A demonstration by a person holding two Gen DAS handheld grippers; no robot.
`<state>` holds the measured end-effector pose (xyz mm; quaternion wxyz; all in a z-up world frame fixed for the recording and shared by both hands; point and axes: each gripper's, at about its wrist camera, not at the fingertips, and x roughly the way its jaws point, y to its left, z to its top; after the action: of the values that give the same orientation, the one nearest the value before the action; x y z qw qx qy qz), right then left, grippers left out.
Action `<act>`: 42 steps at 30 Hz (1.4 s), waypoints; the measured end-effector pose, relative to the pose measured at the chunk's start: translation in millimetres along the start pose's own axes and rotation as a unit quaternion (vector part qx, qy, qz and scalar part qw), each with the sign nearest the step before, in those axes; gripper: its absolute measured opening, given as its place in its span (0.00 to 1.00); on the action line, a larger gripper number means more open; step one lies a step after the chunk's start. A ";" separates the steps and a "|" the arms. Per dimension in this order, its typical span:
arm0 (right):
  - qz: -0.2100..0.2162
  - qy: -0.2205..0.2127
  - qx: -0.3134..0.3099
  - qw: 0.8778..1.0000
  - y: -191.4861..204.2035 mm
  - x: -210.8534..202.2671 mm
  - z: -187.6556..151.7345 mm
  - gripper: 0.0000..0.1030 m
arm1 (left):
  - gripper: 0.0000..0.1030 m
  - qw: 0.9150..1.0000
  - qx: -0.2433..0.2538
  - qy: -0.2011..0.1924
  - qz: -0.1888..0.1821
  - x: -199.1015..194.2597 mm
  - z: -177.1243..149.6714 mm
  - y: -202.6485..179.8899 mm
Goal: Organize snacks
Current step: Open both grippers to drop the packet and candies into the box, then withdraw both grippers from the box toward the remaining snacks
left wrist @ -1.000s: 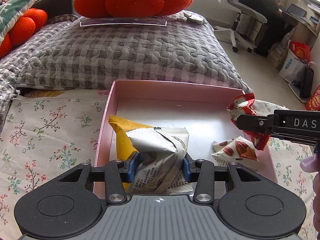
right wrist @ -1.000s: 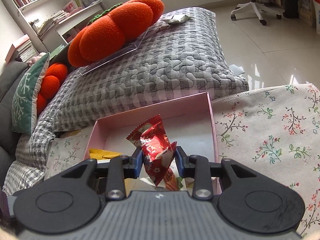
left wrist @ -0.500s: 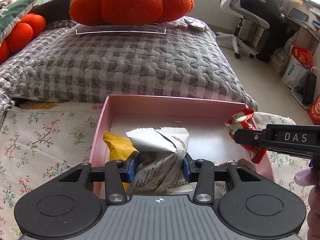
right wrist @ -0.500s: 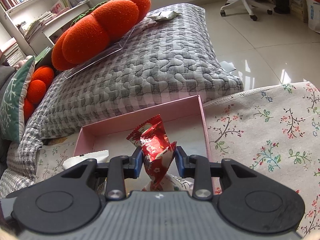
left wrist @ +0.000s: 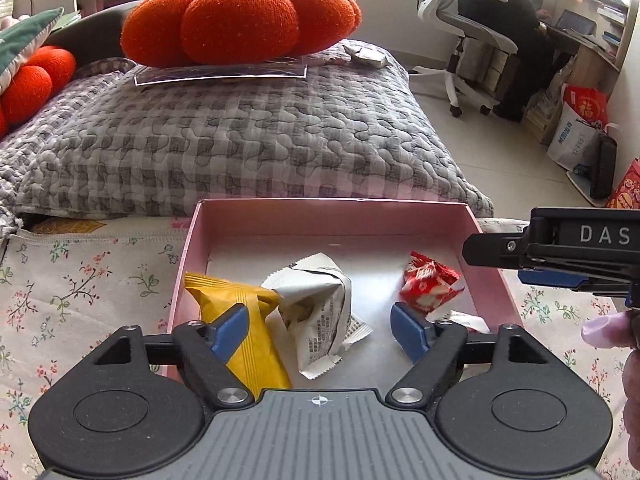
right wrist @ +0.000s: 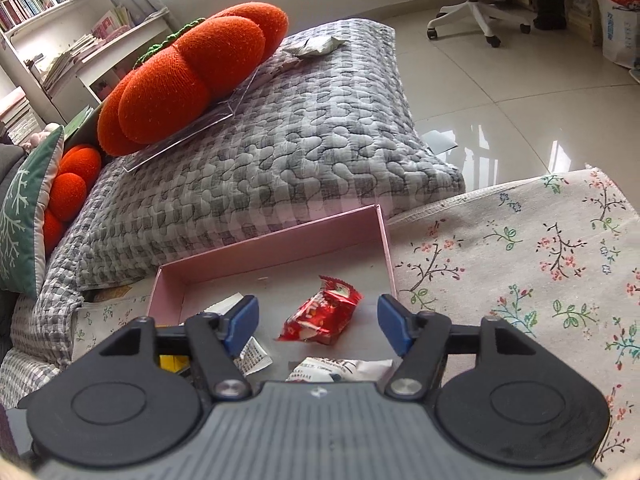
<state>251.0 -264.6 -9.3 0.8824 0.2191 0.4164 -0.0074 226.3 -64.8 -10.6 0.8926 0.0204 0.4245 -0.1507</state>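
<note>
A pink box (left wrist: pixel 332 216) sits on the floral cloth; it also shows in the right wrist view (right wrist: pixel 276 248). Inside lie a white snack packet (left wrist: pixel 320 304), a yellow packet (left wrist: pixel 244 320) and a red packet (left wrist: pixel 428 288). My left gripper (left wrist: pixel 320 332) is open and empty above the white packet. My right gripper (right wrist: pixel 316 324) is open and empty above the red packet (right wrist: pixel 320 316). Another white packet (right wrist: pixel 340 370) lies at the box's near edge. The right gripper's fingers (left wrist: pixel 500 246) show at the right of the left wrist view.
A grey quilted cushion (left wrist: pixel 240 144) lies behind the box, with an orange pumpkin pillow (left wrist: pixel 240 24) on it. Floral cloth (right wrist: pixel 520 264) spreads to the right. A person sits on an office chair (left wrist: pixel 468 28) at the far right.
Both grippers opened. The white packet dropped from the left gripper and the red packet from the right gripper, both into the pink box.
</note>
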 end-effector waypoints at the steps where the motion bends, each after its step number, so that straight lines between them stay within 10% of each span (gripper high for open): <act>1: 0.000 -0.001 -0.001 1.000 0.3 -2.9 -0.1 0.64 | 0.80 1.000 0.001 0.000 -0.001 -3.2 -1.1 -0.4; 18: -0.017 -0.026 -0.058 0.998 9.2 -66.3 -33.9 0.91 | 0.94 0.999 0.037 -0.007 -0.002 -71.8 -40.2 -8.6; 42: -0.038 -0.045 -0.118 0.991 3.5 -124.6 -132.0 0.99 | 0.98 0.999 0.049 0.000 -0.003 -134.3 -139.8 -1.5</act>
<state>73.7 -230.7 10.5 0.9190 0.0968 0.3821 -0.0020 40.9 -9.4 2.8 0.8902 0.0629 0.4163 -0.1744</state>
